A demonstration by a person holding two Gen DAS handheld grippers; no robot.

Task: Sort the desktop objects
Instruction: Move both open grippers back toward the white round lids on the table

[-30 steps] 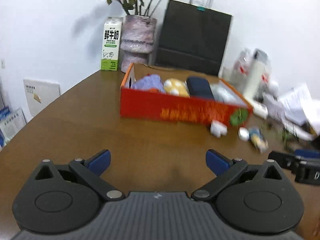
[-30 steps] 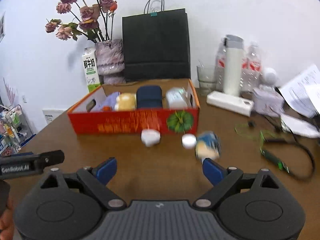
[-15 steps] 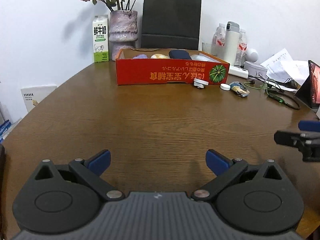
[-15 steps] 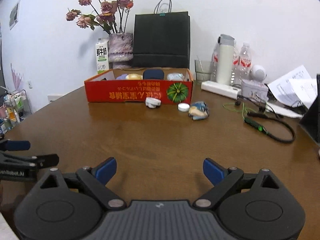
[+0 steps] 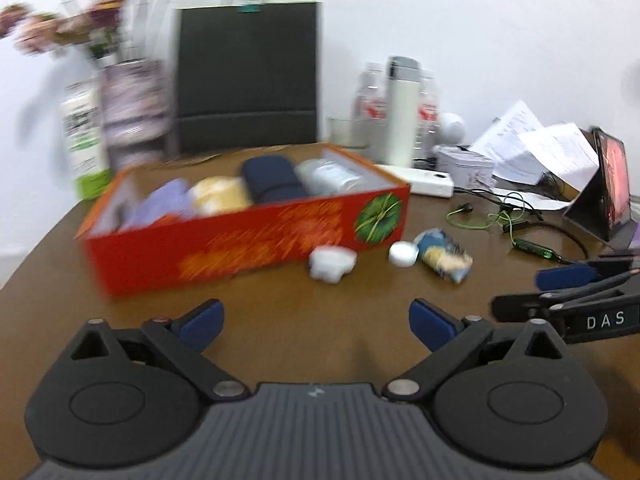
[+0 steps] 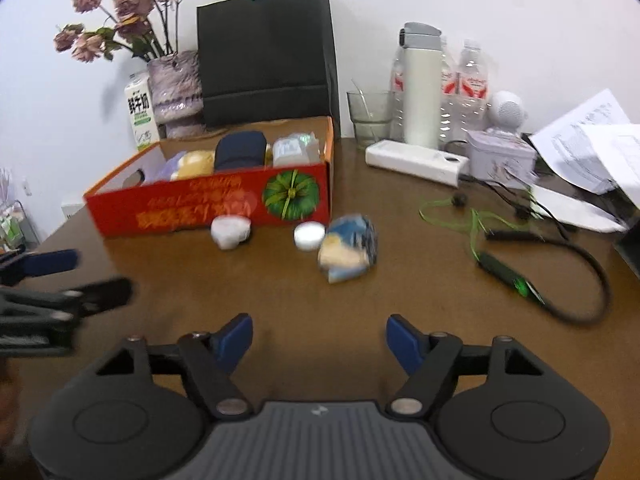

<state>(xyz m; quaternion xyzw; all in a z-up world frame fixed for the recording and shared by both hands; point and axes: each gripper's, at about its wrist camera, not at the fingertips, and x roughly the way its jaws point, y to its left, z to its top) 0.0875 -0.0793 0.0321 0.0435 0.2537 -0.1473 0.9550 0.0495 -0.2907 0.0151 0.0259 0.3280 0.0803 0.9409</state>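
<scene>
Brown wood of the desk (image 5: 280,320) fills the left view, where the left gripper (image 5: 316,320) has its fingers spread with nothing between them. Ahead sits the red box (image 5: 240,240), already holding some things, and a white lump (image 5: 332,265), a cap (image 5: 403,254) and a blue packet (image 5: 442,258) lie just beside its front wall. In the right view the right gripper (image 6: 319,336) has just been closing its fingers a little, and they are empty. I think it should line up on the packet (image 6: 350,250), come in low, and pinch gently. Bare desk lies in front, but green wires (image 6: 472,220) wait to the right.
</scene>
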